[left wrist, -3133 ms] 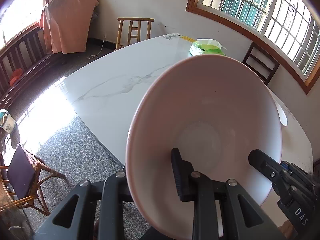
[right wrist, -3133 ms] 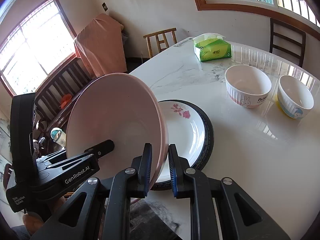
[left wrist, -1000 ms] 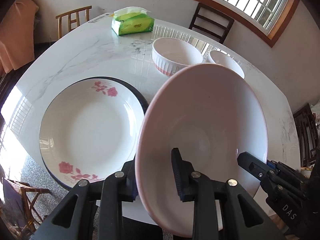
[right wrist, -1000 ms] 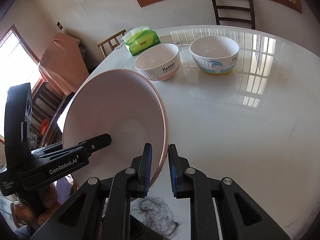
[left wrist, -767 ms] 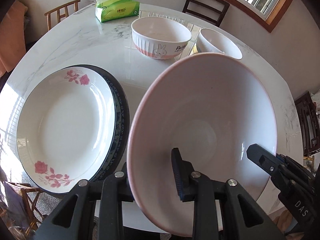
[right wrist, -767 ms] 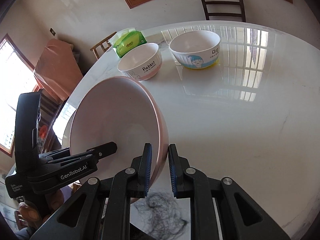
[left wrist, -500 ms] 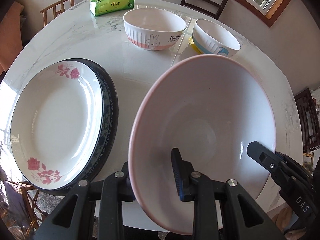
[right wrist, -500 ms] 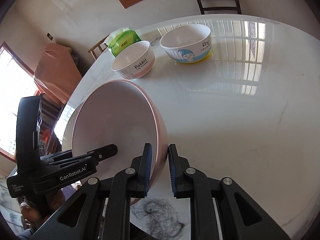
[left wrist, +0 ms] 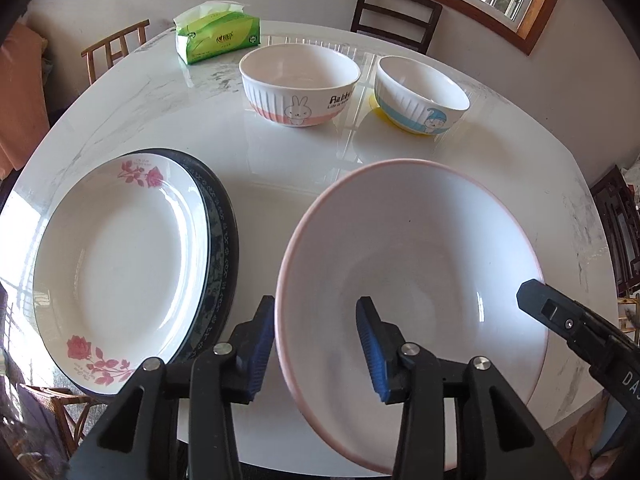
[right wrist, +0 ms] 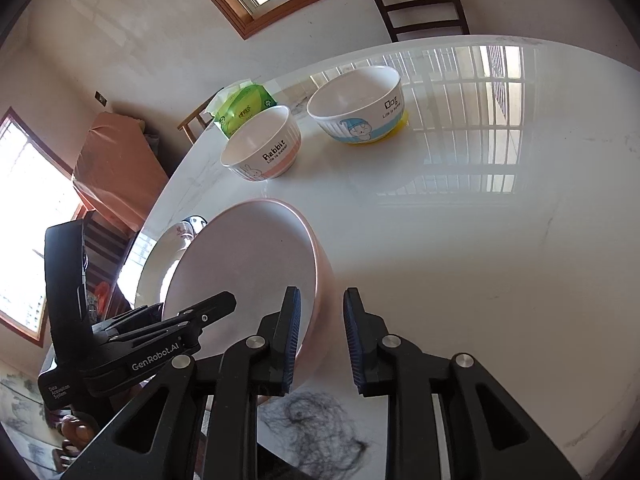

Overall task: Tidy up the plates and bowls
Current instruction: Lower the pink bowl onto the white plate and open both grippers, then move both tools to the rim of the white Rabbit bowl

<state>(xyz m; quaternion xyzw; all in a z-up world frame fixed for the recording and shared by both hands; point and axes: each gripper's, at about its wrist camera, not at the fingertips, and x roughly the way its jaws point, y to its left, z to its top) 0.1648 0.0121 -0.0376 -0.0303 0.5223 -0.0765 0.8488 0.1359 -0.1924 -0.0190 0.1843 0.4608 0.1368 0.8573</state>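
A large pink-rimmed bowl (left wrist: 412,248) rests on the white marble table (left wrist: 280,160) near its front edge. My left gripper (left wrist: 316,336) is open, its fingers standing apart on either side of the bowl's near-left rim. My right gripper (right wrist: 320,320) is open too and straddles the opposite rim of the pink bowl (right wrist: 248,264). Left of the bowl lies a rose-patterned plate (left wrist: 120,260) stacked on a dark-rimmed plate (left wrist: 224,232). Farther back stand a rabbit bowl (left wrist: 300,84) and a dog bowl (left wrist: 420,96).
A green tissue pack (left wrist: 216,38) sits at the table's far side. Wooden chairs (left wrist: 396,12) stand behind the table. A dark tangled tuft (right wrist: 320,432) lies near the front edge under my right gripper. Bare tabletop (right wrist: 500,240) stretches right of the pink bowl.
The pink bowl came down from a tilted hold onto the table beside the plates. Both grippers' fingers have spread apart and no longer clamp its rim.
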